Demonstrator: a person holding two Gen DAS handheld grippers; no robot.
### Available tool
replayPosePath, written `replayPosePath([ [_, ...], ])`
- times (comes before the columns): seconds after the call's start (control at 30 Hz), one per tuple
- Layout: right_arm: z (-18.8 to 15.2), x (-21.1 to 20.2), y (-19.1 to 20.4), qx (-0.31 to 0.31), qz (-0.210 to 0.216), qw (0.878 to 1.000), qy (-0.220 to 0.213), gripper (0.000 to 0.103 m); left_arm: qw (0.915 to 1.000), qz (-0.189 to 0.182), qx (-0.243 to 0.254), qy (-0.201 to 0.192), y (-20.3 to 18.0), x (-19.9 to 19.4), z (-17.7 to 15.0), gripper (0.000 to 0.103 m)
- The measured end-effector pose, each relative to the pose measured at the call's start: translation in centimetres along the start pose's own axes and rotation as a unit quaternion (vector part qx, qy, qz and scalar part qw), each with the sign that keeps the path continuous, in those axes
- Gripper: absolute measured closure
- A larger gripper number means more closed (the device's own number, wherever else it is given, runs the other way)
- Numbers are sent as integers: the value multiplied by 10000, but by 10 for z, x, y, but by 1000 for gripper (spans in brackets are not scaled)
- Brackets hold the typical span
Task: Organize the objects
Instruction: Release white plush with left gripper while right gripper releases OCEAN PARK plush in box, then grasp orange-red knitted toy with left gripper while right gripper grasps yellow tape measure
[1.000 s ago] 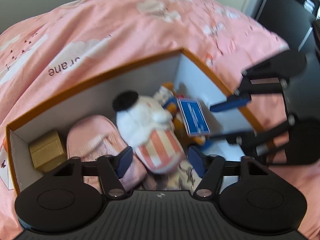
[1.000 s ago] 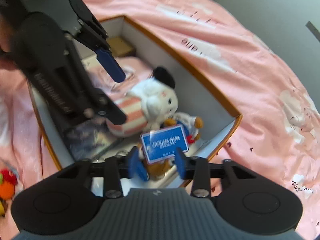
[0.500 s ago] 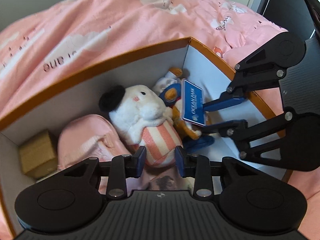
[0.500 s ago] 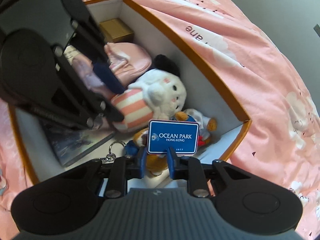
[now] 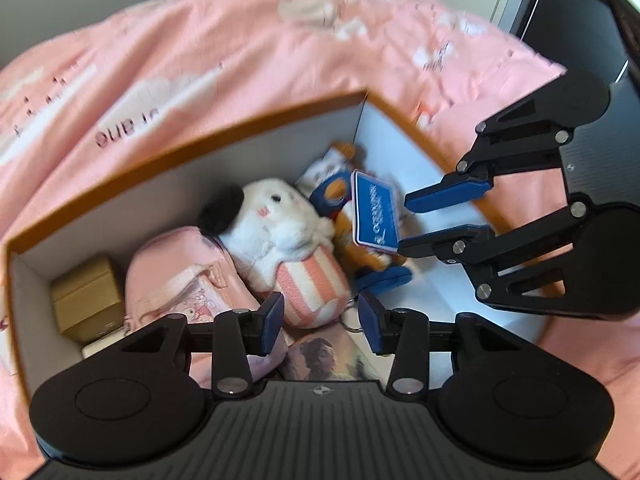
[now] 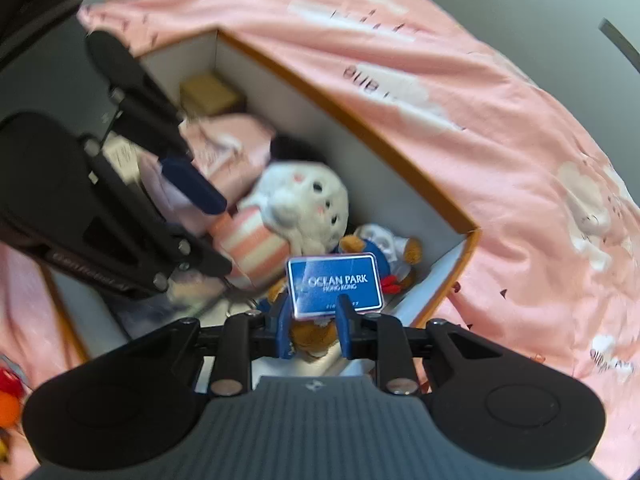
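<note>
2 plush toys (image 5: 280,236) | 1 box (image 5: 168,152) | 1 blue card (image 6: 335,285) | 2 grippers (image 6: 312,330)

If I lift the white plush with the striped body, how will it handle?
The white plush looks soft, so it probably squashes under the jaws. Likely light for its bulk. Its round striped body may slip from a shallow pinch.

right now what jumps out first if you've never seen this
A white plush toy with a pink striped belly sits mid-box in the orange-rimmed box on a pink blanket. Beside it, the right claw pinches a blue Ocean Park tag on a small brown plush in the box's corner. The left claw hangs open at the white toy's belly.
</note>
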State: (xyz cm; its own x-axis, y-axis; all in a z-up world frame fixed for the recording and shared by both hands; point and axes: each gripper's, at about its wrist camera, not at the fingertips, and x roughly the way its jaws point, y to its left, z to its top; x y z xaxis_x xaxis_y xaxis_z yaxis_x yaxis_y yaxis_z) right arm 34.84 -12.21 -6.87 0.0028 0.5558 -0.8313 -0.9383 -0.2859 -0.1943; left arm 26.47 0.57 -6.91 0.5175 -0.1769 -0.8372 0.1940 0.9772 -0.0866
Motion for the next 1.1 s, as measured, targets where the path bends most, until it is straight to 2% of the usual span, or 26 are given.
replayPosePath([
  [0.27,-12,-70,24,732,64,9927,-961,75,9950,51,-367,-933,-21,-82,-33,46],
  [0.37,-24,-93,40,1127,106,9859,-1231,70,9928,35,-613,-1026,-27,-99,-54,46],
  [0.5,-44,-113,65,1684,323,9755,-1379,68,9937,-63,-721,-851,-34,-107,-82,46],
  [0.57,-56,-117,76,1946,370,9709,-1349,67,9942,-148,-798,-710,-36,-107,-97,46],
  [0.63,-68,-117,87,2281,472,9648,-1224,61,9941,-247,-916,-530,-37,-106,-111,46],
  [0.77,-93,-104,106,2836,695,9537,-725,61,9916,-429,-1217,-67,-35,-99,-142,46],
  [0.87,-109,-91,118,3104,809,9465,-336,61,9885,-556,-1401,99,-35,-99,-161,46],
  [1.0,-124,-81,131,3255,1006,9402,51,61,9848,-785,-1486,427,-38,-95,-175,46],
  [1.1,-127,-75,141,3227,1228,9382,229,61,9855,-748,-1363,686,-46,-89,-180,46],
])
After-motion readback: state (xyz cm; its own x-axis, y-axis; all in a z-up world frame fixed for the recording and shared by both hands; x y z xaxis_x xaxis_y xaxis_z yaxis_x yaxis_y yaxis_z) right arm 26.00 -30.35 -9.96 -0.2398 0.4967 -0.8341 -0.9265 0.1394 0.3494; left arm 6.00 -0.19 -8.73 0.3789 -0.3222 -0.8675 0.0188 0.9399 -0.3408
